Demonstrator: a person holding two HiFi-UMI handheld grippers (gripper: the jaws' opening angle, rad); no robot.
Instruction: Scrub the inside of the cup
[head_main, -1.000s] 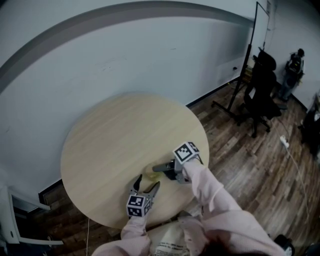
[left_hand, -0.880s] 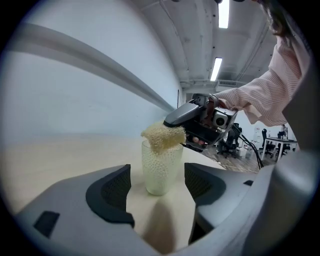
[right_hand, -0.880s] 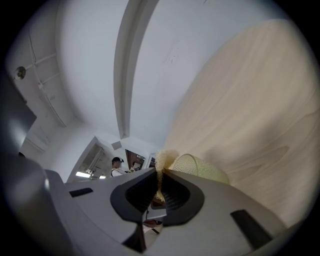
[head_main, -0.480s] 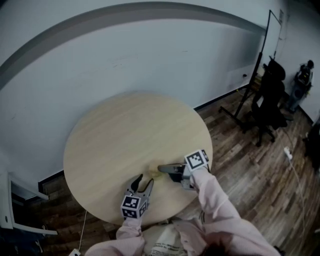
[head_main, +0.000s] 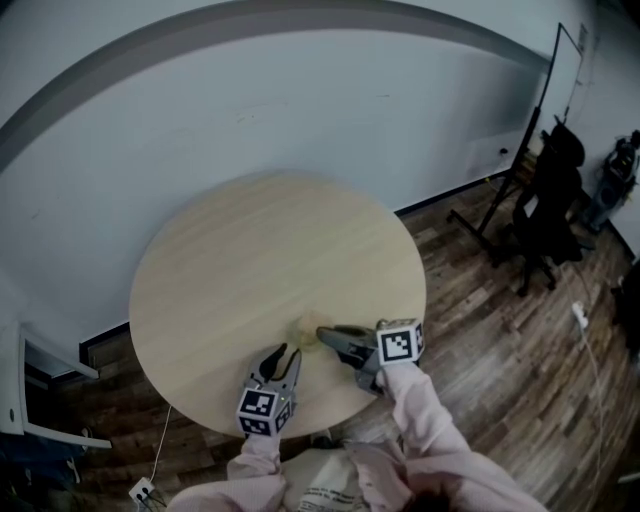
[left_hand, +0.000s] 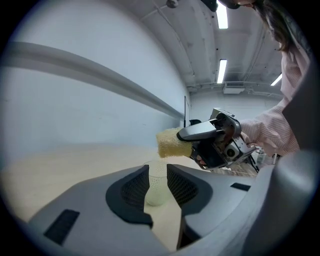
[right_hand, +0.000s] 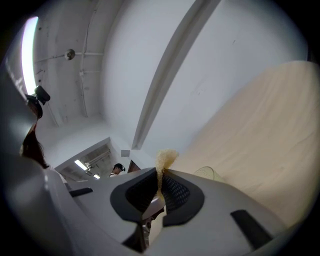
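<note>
The left gripper (head_main: 287, 352) has just been closing its jaws. We see the translucent cup (left_hand: 156, 187) upright between its pads, which press on both sides. The cup is over the near part of the round bench (head_main: 250, 250), close to the person. The right gripper (head_main: 325, 333) is clamped on a yellow sponge (left_hand: 172, 142), held just above the cup's rim.

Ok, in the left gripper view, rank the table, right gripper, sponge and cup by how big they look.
1. table
2. right gripper
3. sponge and cup: they look about alike, and the cup is partly hidden, so I won't rank those two.
</note>
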